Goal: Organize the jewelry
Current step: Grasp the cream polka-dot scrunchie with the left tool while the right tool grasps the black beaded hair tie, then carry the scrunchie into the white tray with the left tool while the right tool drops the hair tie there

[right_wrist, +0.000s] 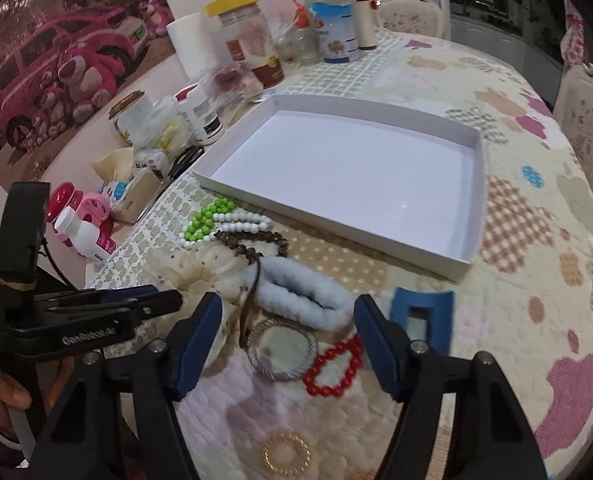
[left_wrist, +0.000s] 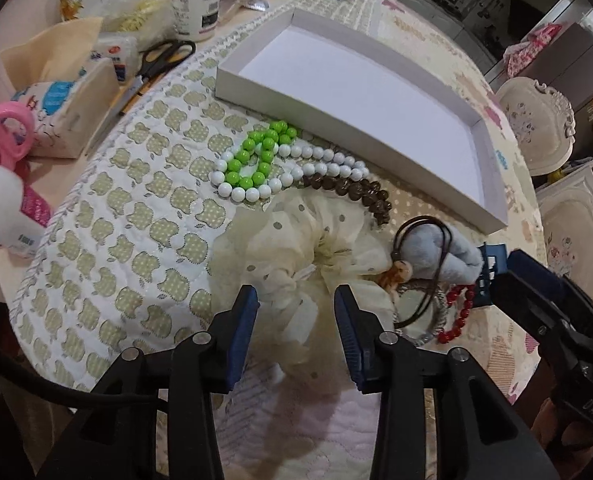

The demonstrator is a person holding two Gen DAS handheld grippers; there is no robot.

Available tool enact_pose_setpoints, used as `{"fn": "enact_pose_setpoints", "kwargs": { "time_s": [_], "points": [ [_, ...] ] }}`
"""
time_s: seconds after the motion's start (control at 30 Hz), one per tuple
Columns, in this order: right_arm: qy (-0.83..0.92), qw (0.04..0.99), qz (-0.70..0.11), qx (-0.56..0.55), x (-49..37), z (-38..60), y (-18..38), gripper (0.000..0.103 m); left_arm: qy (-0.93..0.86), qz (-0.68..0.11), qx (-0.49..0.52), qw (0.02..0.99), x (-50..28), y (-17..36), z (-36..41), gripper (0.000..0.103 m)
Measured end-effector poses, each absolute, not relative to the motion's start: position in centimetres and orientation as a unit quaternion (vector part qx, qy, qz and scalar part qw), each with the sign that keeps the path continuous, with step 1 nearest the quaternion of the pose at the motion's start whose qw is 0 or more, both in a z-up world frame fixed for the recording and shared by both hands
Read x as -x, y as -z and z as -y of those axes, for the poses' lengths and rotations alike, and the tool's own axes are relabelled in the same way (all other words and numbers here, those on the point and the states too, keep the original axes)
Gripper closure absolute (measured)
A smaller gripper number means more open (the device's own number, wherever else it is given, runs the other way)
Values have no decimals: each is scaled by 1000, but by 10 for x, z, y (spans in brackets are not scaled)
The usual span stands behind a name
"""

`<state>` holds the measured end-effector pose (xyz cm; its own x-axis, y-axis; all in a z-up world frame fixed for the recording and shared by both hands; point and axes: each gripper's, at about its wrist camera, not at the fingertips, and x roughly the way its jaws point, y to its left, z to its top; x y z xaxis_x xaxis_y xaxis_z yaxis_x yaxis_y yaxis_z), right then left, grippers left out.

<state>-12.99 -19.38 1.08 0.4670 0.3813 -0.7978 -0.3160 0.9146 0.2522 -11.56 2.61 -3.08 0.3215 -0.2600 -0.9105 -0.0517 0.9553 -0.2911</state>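
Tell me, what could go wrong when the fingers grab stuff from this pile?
The brown cord lies looped over the blue fluffy scrunchie, so lifting either might drag the other along. The cream scrunchie touches the brown beads, which could get pulled too. The white box holds nothing yet.

5 bead strands [left_wrist: 256, 160], 2 scrunchies [left_wrist: 296, 248], 1 tray [left_wrist: 336, 116] (white), 2 scissors [left_wrist: 164, 56].

Shallow cardboard tray [right_wrist: 376, 118]: plain white. Round-bead strands: green [left_wrist: 258, 156], white [left_wrist: 296, 174], brown [left_wrist: 362, 194], red [right_wrist: 334, 368]. Gauzy scrunchie [left_wrist: 308, 236]: cream, dotted. Quilted cloth [left_wrist: 136, 216]: white, green apple print.
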Motion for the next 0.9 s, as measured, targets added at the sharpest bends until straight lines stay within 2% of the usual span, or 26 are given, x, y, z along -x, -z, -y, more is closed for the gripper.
{"fn": "enact_pose_setpoints", "kwargs": {
  "time_s": [0.1, 0.13, 0.17, 0.23, 0.33, 0.37, 0.4, 0.5, 0.9],
  "points": [
    [-218, 849, -480, -27, 121, 180, -5, 41, 69, -583, 134, 799, 112, 38, -27, 66],
    [-220, 848, -481, -26, 119, 177, -3, 42, 69, -581, 136, 799, 112, 39, -28, 70],
    [-224, 846, -484, -24, 116, 173, -1, 47, 69, -580, 136, 800, 112, 40, -29, 79],
    [-230, 841, -489, -24, 111, 168, 4, 55, 69, -580, 132, 801, 111, 41, -32, 83],
    [-247, 834, -492, -27, 104, 159, 13, 74, 70, -572, 125, 808, 112, 37, -35, 91],
    [-249, 833, -493, -26, 102, 157, 15, 85, 70, -568, 120, 811, 114, 35, -36, 93],
    [-249, 832, -495, -27, 100, 156, 19, 91, 71, -565, 116, 814, 115, 33, -36, 94],
    [-248, 831, -496, -49, 98, 162, 20, 100, 71, -556, 110, 821, 118, 25, -41, 95],
    [-287, 855, -422, -91, 122, 183, -56, 100, 80, -508, 99, 852, 135, -38, -47, 96]
  ]
}}
